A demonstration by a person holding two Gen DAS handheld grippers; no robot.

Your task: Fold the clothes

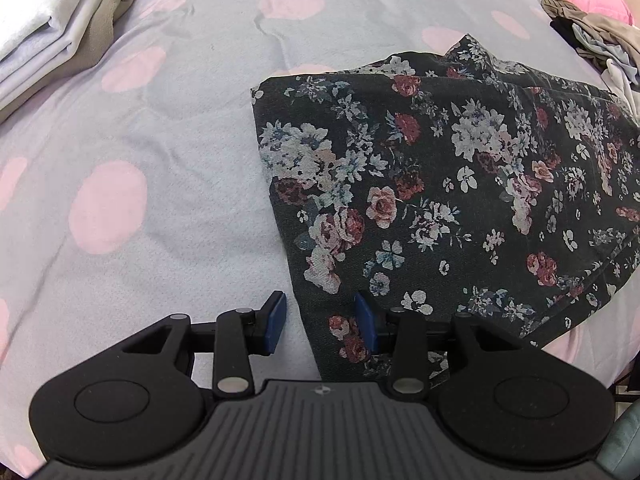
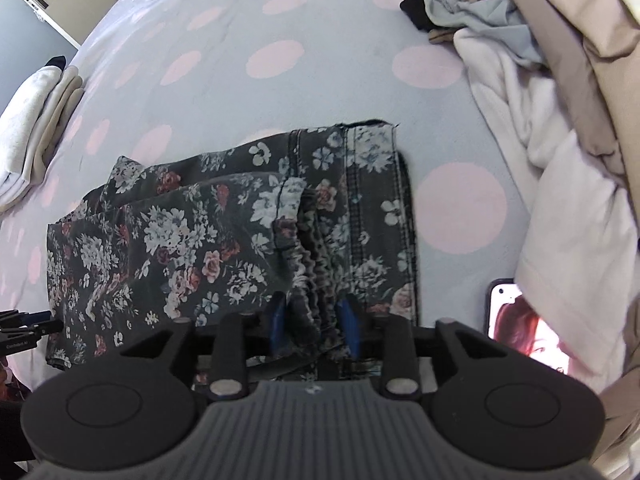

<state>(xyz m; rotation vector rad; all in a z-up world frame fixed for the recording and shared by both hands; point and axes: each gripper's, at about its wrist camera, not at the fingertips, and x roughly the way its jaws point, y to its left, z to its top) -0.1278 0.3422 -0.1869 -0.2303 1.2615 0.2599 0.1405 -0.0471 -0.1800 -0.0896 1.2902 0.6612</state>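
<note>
— Desk: What have you got under your hands, biggest thing first?

— Caption: You stand over a pale blue bedspread [image 1: 192, 128] dotted with large pink circles. Across it lies the dark floral garment [image 1: 432, 184], folded over on itself – its stitched waistband end [image 2: 372, 184] is toward your right hand, its plain folded edge toward your left.

— Desk: And the other laundry?

— Caption: A heap of unfolded clothes [image 2: 560, 128], white, beige and pale blue, sits at the right edge of the bed, well apart from a folded stack of pale grey and cream items [image 1: 52, 28] at the far left. A phone [image 2: 520, 328] with a lit screen lies just beside the heap, partly under the white cloth.

— Desk: Your grippers?

— Caption: Your left gripper [image 1: 320, 320] points down at the garment's near left corner, jaws partly open; the cloth's edge runs between them, the right pad over the fabric, the left over bare bedspread. Your right gripper [image 2: 312, 320] straddles a gathered bunch of the floral fabric, jaws partly apart – whether the pads press on it I cannot tell.
</note>
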